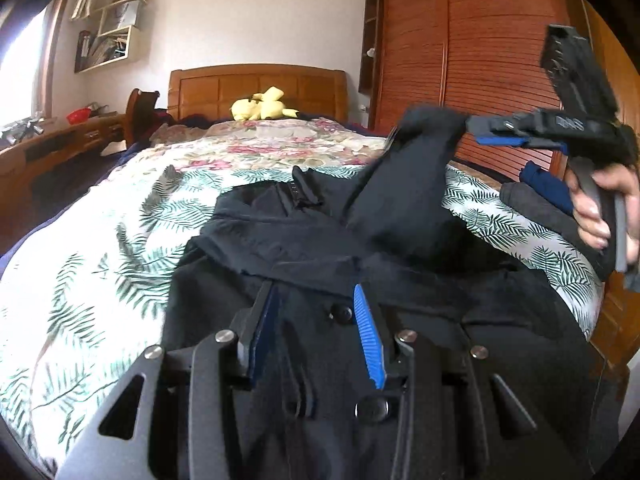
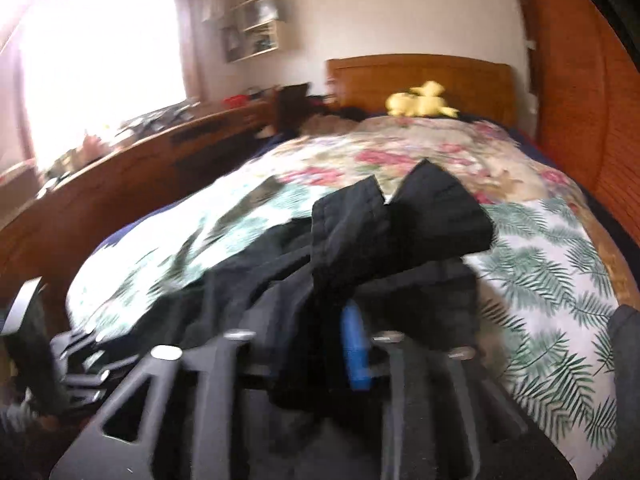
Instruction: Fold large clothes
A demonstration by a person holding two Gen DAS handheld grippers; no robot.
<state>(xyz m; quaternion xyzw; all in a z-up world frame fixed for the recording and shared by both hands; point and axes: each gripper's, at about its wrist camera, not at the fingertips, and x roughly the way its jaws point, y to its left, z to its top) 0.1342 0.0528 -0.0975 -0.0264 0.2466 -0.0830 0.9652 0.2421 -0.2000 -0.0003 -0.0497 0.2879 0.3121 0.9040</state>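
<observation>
A large black button-front garment point(image 1: 304, 240) lies spread on the leaf-patterned bedspread point(image 1: 100, 280) at the near end of the bed. The right gripper point(image 1: 476, 130) pinches the end of a black sleeve point(image 1: 404, 184), lifted at the right. The left gripper point(image 1: 314, 320) hovers over the near front placket, jaws parted, nothing visibly between them. To fold well, I would carry the sleeve leftward across the chest, keep it taut and flat, and press the body down with the left gripper so it does not drag.

A large black buttoned jacket point(image 1: 360, 248) lies spread on the leaf-print bedcover, 1 sleeve point(image 1: 404, 176) raised.
</observation>
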